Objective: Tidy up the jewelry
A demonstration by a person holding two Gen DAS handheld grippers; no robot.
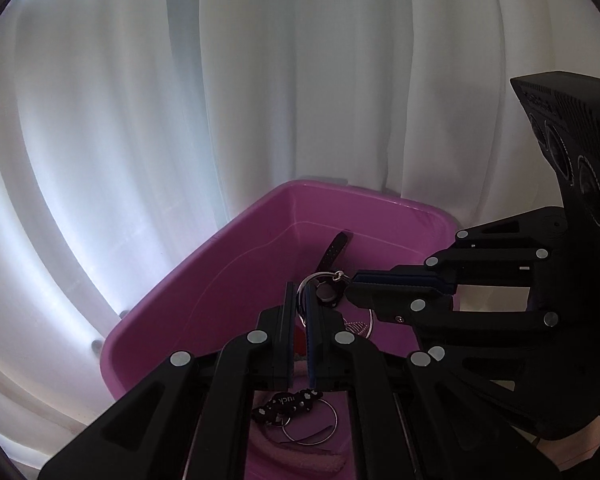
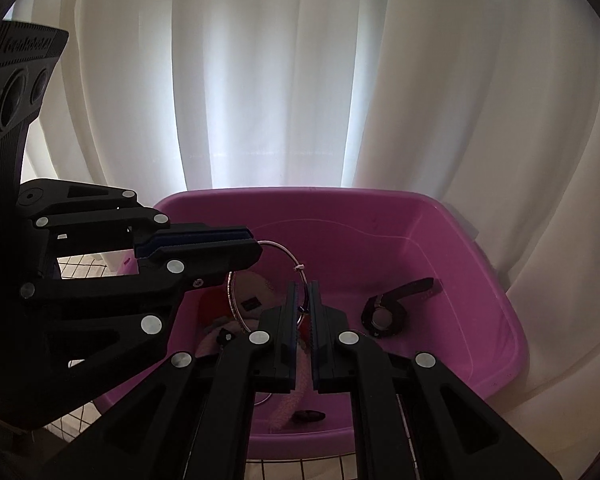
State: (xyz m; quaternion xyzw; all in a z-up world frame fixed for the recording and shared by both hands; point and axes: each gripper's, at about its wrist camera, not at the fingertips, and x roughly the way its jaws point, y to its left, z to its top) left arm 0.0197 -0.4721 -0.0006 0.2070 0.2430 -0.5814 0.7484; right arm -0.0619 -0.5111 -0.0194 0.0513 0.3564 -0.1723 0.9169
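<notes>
Left claw: clamped on the near-left arc of the silver hoop; fingers nearly together.
Right claw: clamped on the opposite arc of the same hoop; fingers nearly together.
Silver hoop: thin metal ring, suspended between both claws above the tub interior; small white tag on its rim.
Purple tub: open plastic basin, directly beneath both claws.
Watch: black strap, round face, resting on tub floor, right side.
Second ring: thin, on tub floor, near edge, beside a black printed strap.
White curtain: far side, behind tub.
</notes>
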